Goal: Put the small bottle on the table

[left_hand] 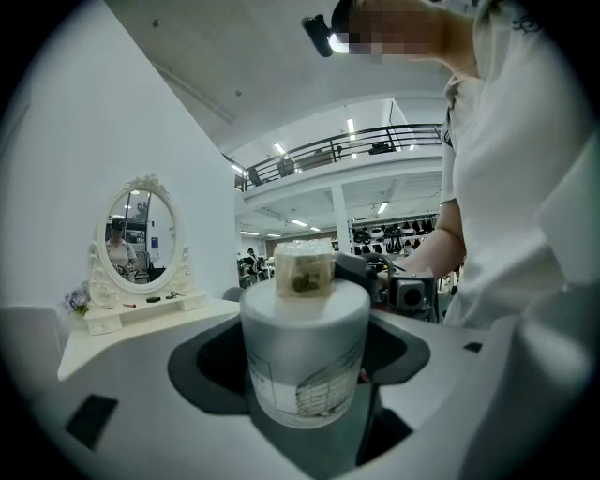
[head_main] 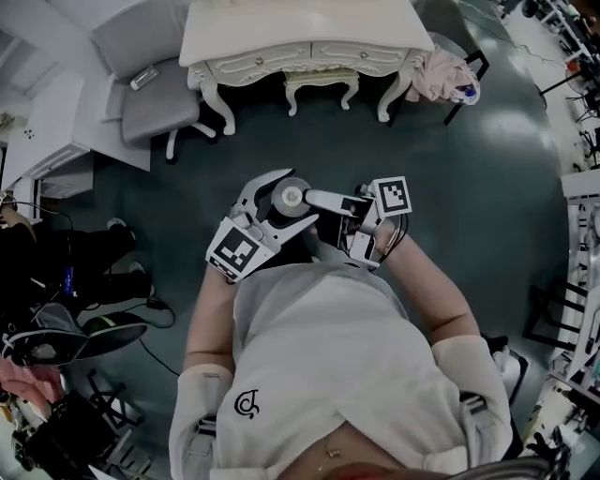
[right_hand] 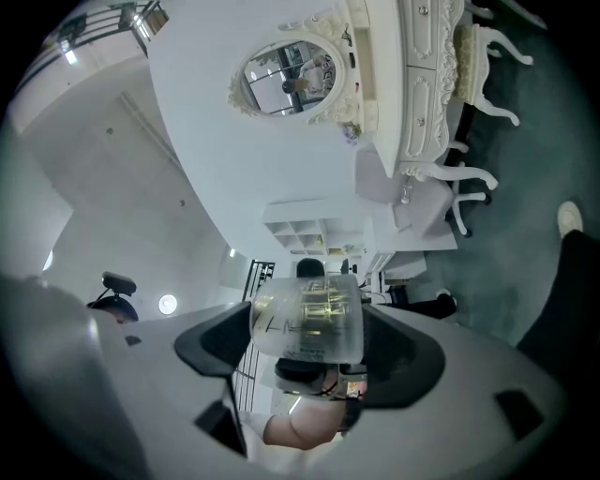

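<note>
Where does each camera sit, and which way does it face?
Head view: on the head, facing down; torso, arms, left hand-held gripper, right hand-held gripper.
Left gripper view: along its jaws, gripping small frosted cylindrical bottle; forearm behind.
Right gripper view: along its jaws, same bottle.
All share bottle, ornate white dressing table.

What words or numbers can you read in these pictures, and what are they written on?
No text here can be read for sure.
small bottle: grey print and a line drawing on its label, too blurred to read.
shirt: a small dark curly logo, perhaps a "C", no clear word.
marker cubes: only black and white squares, no letters or numbers.
</note>
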Demonstrator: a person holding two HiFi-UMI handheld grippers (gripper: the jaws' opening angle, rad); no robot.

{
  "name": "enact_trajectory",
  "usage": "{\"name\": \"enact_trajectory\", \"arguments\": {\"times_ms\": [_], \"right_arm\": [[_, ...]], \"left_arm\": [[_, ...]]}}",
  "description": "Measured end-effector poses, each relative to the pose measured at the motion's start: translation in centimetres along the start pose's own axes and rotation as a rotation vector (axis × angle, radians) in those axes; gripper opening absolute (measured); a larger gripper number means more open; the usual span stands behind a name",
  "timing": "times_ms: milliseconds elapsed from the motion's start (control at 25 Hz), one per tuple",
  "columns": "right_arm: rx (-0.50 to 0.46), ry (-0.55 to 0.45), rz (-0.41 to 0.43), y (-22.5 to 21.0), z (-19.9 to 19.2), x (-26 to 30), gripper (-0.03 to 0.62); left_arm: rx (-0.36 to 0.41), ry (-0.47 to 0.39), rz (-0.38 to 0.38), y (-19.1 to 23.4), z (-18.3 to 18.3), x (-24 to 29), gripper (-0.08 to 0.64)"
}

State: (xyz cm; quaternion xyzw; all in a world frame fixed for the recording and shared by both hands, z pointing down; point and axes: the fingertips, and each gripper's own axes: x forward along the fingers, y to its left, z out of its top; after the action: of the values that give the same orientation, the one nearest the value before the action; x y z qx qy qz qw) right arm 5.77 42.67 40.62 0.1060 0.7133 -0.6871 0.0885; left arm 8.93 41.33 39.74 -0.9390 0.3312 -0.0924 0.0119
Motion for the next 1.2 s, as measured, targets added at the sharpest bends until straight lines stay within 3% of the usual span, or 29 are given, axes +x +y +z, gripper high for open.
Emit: {"name": "enact_trajectory", "arguments": {"times_ms": [240, 840, 1200], "right_arm": [[0.007, -0.035, -0.011, -2.2, 6.9, 2.6, 0.367], [-0.031, -0.114, -0.028, -5.3, 32.3, 13.1, 0.367], [-0.007, -0.133, -0.022, -7.1, 42.1, 14.4, 0.367]], "left_arm": [[-0.01, 0.009, -0.032, 7.2, -1.5, 2.0, 0.348], [0.006, 0.01, -0.111, 33.8, -1.7, 8.7, 0.348], [-0.006, 0.039, -0.108, 42.5, -2.7, 13.5, 0.348]]}}
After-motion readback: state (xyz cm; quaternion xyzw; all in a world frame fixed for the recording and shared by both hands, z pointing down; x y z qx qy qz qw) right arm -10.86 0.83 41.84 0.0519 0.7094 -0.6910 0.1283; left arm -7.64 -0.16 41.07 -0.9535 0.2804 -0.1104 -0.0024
